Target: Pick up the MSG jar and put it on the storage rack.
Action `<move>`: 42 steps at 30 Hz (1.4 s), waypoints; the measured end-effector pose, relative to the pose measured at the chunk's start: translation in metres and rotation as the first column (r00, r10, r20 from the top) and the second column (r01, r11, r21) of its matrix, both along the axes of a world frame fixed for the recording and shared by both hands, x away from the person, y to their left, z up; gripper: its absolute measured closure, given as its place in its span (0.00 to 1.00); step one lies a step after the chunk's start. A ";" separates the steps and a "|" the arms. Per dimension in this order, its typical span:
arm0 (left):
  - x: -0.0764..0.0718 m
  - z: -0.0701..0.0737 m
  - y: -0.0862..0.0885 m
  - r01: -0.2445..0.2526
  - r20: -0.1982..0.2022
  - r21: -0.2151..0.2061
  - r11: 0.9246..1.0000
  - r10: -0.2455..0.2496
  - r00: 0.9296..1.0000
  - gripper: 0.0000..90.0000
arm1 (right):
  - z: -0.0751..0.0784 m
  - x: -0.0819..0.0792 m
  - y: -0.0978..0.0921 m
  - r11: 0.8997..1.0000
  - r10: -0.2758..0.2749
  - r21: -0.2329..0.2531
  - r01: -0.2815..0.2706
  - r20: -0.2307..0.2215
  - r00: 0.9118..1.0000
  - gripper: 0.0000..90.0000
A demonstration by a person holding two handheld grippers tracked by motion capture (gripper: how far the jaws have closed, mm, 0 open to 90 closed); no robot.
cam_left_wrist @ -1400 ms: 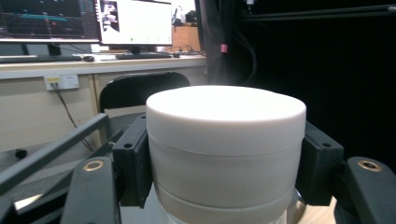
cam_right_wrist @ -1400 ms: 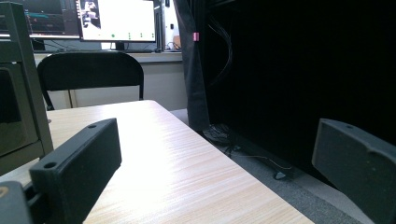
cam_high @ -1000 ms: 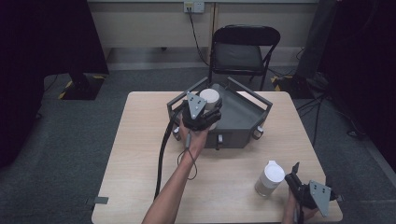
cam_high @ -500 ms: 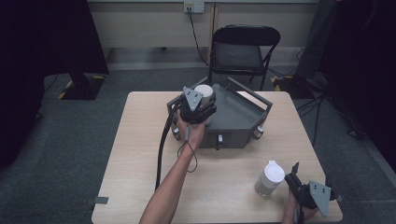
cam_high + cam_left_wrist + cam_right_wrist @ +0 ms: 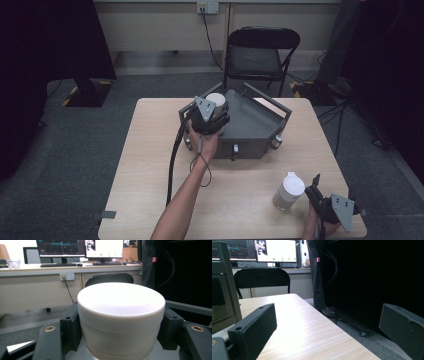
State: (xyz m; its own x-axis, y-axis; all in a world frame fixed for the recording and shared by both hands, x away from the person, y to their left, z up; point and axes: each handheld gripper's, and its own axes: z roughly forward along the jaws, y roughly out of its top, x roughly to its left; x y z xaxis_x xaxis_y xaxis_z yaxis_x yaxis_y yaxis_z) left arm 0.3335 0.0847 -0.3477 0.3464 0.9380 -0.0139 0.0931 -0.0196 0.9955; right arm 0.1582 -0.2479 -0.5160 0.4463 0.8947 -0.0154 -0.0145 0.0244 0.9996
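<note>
High view, nearest edge of the wooden table [image 5: 150, 200]: the right gripper [image 5: 316, 192] rests at the near right corner, held by a hand, its grey three-cornered plate facing up; just beside it to the left stands a white lidded bottle [image 5: 289, 191], upright and apart from the jaws. Right gripper view: both black jaws stand wide apart with nothing between them, bare table top [image 5: 312, 330] running out ahead toward a folding chair [image 5: 262, 277]. Mid-table, the person's left forearm [image 5: 187, 200] reaches forward, a black cable trailing along it, and the left gripper [image 5: 214, 111] is held at the near left rim of a dark grey metal tray [image 5: 255, 125]. Left gripper view: a white round jar [image 5: 121, 320] sits upright between the two jaws, whose pads [image 5: 72, 330] press against its opposite sides; the jaws are opened only as far as the jar's width. From above, the jar's top [image 5: 216, 100] shows just past the gripper's plate, over the tray's left corner. Beyond the table stands the black folding chair [image 5: 262, 55], and behind it a wall with a socket [image 5: 207, 7].
</note>
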 end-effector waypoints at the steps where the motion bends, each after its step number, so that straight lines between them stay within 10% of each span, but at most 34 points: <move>1: 0.000 -0.001 0.000 0.002 0.003 0.000 1.000 -0.002 1.000 0.38 | 0.000 0.000 0.000 1.000 0.000 0.000 0.000 0.000 1.000 0.00; 18: -0.003 -0.001 -0.004 -0.014 0.005 0.009 1.000 0.014 1.000 0.37 | 0.000 0.000 0.000 1.000 0.000 0.000 0.000 0.000 1.000 0.00; 24: -0.003 -0.007 -0.005 -0.063 0.015 -0.020 0.998 0.063 0.998 0.04 | 0.000 0.000 0.000 1.000 0.001 0.000 -0.001 0.000 1.000 0.00; 42: -0.009 -0.009 0.001 -0.040 0.048 -0.006 0.999 0.040 0.998 0.00 | 0.000 0.000 0.000 1.000 -0.001 0.000 0.001 0.000 1.000 0.00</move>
